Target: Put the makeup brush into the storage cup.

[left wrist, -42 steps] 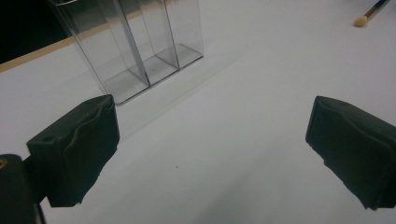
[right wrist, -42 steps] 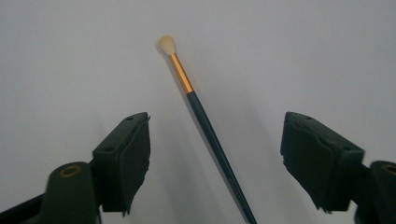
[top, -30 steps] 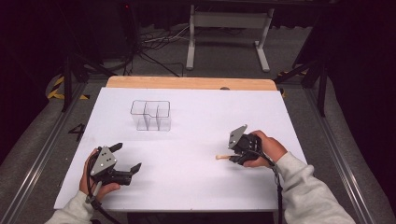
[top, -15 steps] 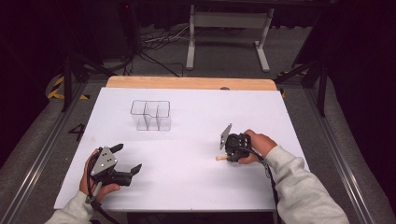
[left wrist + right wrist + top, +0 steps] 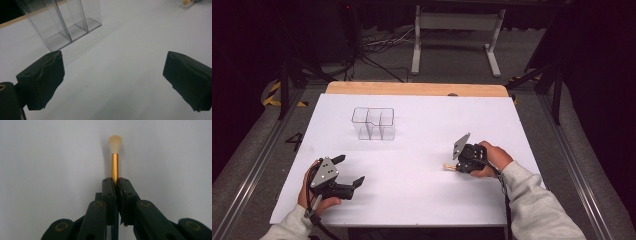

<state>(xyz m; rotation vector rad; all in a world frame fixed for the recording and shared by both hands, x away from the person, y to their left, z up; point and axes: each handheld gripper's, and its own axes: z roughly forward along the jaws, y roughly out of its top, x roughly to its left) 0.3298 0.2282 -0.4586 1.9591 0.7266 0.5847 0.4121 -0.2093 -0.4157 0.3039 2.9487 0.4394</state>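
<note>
The right gripper is clamped on a small brush, its jaws having just closed onto the gold handle. In the right gripper view the brush stands up the middle of the frame: a pale, fluffy tuft at the top, a shiny gold metal sleeve below it, and the rest of the handle hidden between the black pads. In the high view the same gripper sits at the right of centre, low on the white table, with the pale brush tip poking out to its left.

The brush looks light and thin, so it should lift with almost no effort. The handle is stiff, but the polished metal is probably slippery and could twist or slide in the pads if the grip is loose. The tuft is soft and would bend or splay if pressed, so the handle is the right place to hold, as now.

The left gripper rests at the lower left of the high view, jaws wide apart and empty; its own view shows the two pads well separated over bare table. A clear plastic organizer with several compartments stands upright in the upper left-centre, well apart from the brush; sliding the brush in handle-first should be easy.
</note>
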